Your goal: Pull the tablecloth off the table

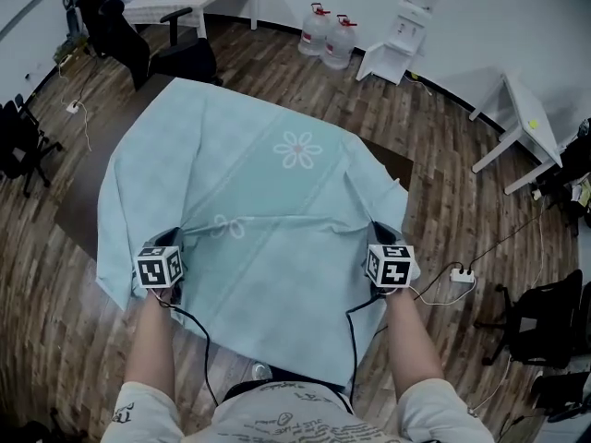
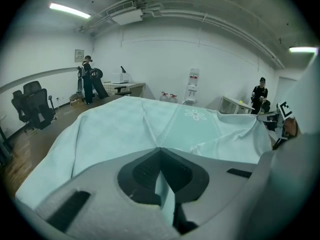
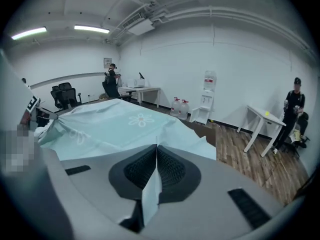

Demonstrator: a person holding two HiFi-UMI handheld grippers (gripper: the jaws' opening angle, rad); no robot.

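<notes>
The pale green tablecloth point(image 1: 249, 183) drapes the table point(image 1: 399, 166), and only the table's dark far-right corner is bare; the rest is hidden under the cloth. The left claw point(image 2: 161, 156) and right claw point(image 3: 156, 156) are each clamped on a fold of the near hem, which is pulled into creases between them. On the wood floor point(image 1: 434, 109) around the table stand two water bottles point(image 1: 329, 37), a dispenser point(image 1: 406, 21), a white desk point(image 1: 526, 123), an office chair point(image 1: 540, 317) and a power strip point(image 1: 462, 274). The room's far-left corner is too cluttered to make out.
</notes>
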